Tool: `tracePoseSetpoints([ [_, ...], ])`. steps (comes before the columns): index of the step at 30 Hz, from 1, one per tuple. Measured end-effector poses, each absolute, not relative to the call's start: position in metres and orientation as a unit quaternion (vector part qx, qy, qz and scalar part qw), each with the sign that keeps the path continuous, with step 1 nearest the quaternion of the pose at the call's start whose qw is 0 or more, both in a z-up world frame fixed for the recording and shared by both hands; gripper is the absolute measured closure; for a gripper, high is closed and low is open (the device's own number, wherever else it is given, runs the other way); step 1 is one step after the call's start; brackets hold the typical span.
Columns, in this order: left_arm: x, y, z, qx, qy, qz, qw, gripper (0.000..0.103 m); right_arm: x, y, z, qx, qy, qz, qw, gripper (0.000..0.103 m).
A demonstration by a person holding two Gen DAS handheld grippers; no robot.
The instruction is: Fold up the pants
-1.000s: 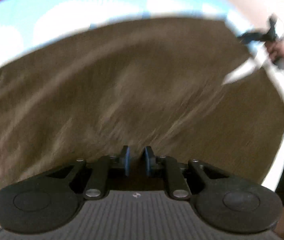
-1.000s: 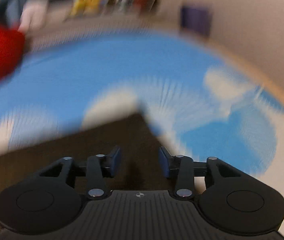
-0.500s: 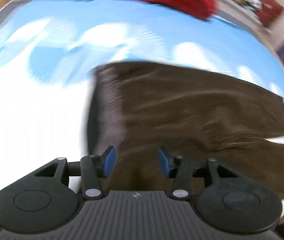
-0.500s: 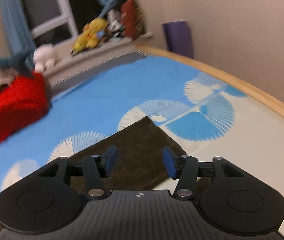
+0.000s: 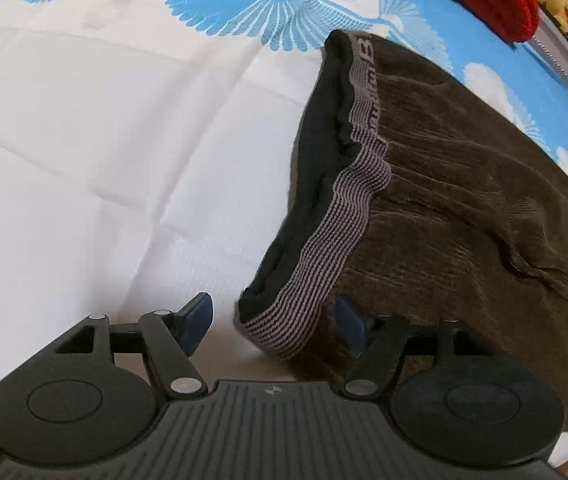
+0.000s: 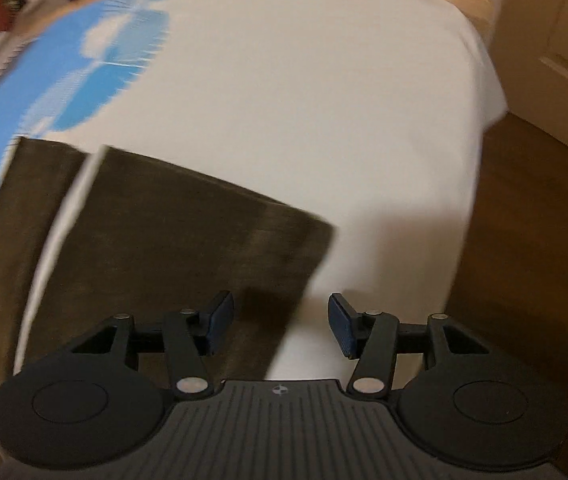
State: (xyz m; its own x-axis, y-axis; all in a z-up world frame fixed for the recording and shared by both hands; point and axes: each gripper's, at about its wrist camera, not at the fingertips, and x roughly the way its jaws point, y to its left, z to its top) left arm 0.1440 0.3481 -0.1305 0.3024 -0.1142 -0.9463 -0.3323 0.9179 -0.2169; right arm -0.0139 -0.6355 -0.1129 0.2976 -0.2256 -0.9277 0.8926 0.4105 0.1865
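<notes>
The left gripper (image 5: 270,326) is pointing down over the bed (image 5: 84,140), its fingers (image 5: 196,320) spreading wider around the striped waistband (image 5: 324,236) corner of the brown pants (image 5: 464,200), not pressing it. The pants are lying flat on the white and blue sheet. The right gripper (image 6: 280,326) is hanging with fingers (image 6: 220,320) fairly wide over a leg hem (image 6: 284,280), gripping nothing.

We see the brown ribbed pants (image 5: 464,184) lying flat on the bed (image 5: 84,140), near its front edge; their grey striped waistband (image 5: 324,236) gapes open, and the two leg ends (image 6: 188,224) lie side by side.
</notes>
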Motion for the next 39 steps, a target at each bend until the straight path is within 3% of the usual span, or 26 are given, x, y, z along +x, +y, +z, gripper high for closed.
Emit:
tracePoseSetpoints([
  [3,0.149,0.333,-0.139,-0.161,0.605,0.055,0.778,0.032,-0.009,-0.635,-0.122,0.388,0.451,-0.390,0.703,0.043],
  [6,0.150,0.315,-0.145,-0.101,0.617,0.043,0.779,0.045,0.008,-0.628,-0.124,0.337,0.470,-0.388,0.718,0.044],
  [7,0.150,0.311,-0.146,-0.082,0.620,0.041,0.779,0.048,0.010,-0.628,-0.125,0.325,0.473,-0.392,0.719,0.059],
  [8,0.149,0.310,-0.146,-0.075,0.620,0.037,0.780,0.054,0.013,-0.627,-0.125,0.312,0.475,-0.392,0.723,0.087],
  [9,0.148,0.309,-0.146,-0.072,0.620,0.030,0.781,0.058,0.013,-0.627,-0.126,0.308,0.474,-0.382,0.730,0.095],
  [23,0.131,0.305,-0.142,-0.062,0.623,-0.038,0.779,0.065,0.018,-0.638,-0.129,0.284,0.460,-0.415,0.731,0.096],
  [31,0.114,0.324,-0.089,-0.095,0.565,-0.025,0.819,0.074,0.013,-0.611,-0.088,0.263,0.403,-0.322,0.815,0.097],
  [34,0.109,0.320,-0.098,-0.074,0.591,-0.023,0.803,0.072,0.018,-0.607,-0.089,0.244,0.426,-0.318,0.811,0.097],
  [36,0.111,0.309,-0.105,-0.045,0.607,-0.028,0.793,0.063,0.017,-0.615,-0.099,0.257,0.459,-0.342,0.778,0.096],
  [39,0.120,0.305,-0.094,-0.046,0.580,-0.025,0.813,0.062,0.009,-0.625,-0.102,0.280,0.468,-0.379,0.748,0.092],
])
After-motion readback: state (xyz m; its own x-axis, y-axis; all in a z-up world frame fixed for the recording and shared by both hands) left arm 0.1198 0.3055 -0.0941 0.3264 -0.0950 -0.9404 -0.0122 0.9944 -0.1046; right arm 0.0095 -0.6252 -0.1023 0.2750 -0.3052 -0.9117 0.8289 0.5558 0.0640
